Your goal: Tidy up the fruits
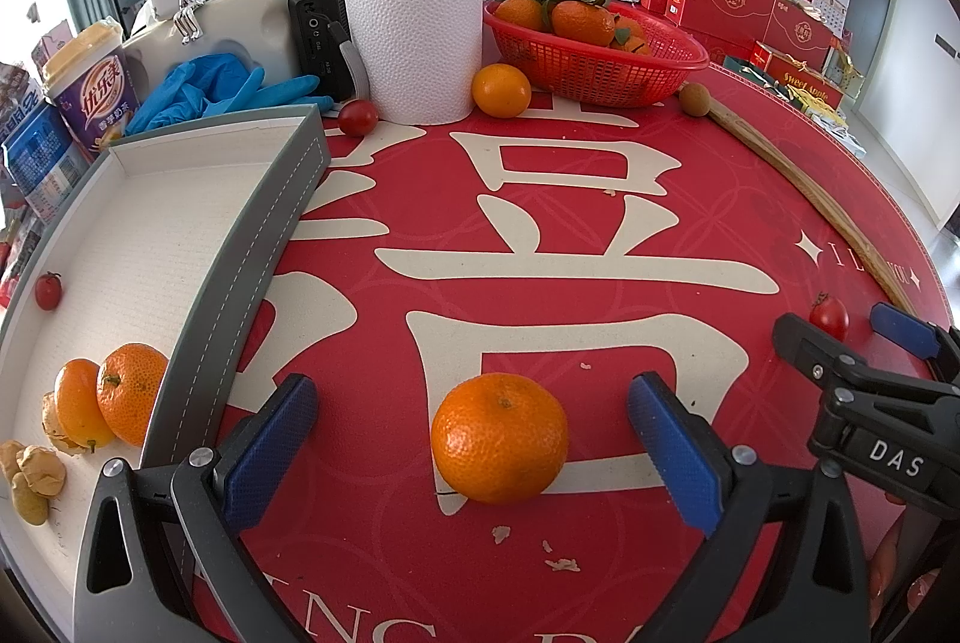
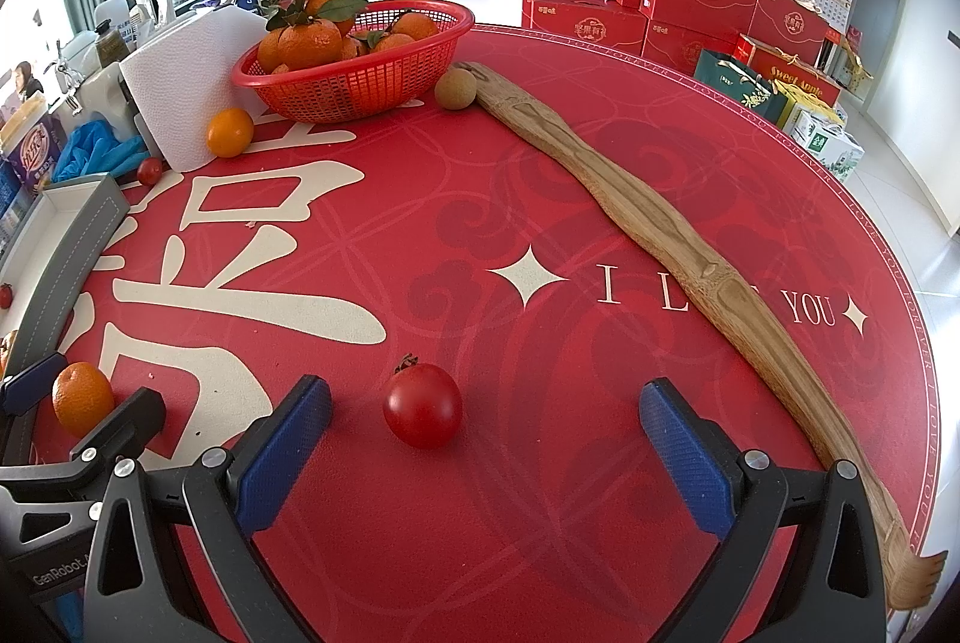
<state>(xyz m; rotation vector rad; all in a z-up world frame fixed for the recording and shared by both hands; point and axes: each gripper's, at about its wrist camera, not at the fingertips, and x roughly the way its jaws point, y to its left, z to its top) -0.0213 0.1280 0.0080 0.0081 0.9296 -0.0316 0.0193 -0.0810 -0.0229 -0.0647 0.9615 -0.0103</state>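
Three loose mandarins lie outside the red basket [image 1: 600, 67]: one on the worktop [image 1: 499, 438], two in the grey tray [image 1: 252, 247], side by side [image 1: 133, 392] [image 1: 78, 402]. One smooth orange [image 1: 501, 90] sits by the single paper towel roll [image 1: 414, 31]. Three cherry tomatoes: [image 1: 357, 117], [image 1: 47, 290], [image 2: 423, 406]. One longan [image 2: 456, 88], one wooden back scratcher [image 2: 690, 253]. The basket's mandarins overlap too much to count.

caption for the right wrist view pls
Open right gripper with jaws either side of a cherry tomato on the red tablecloth.
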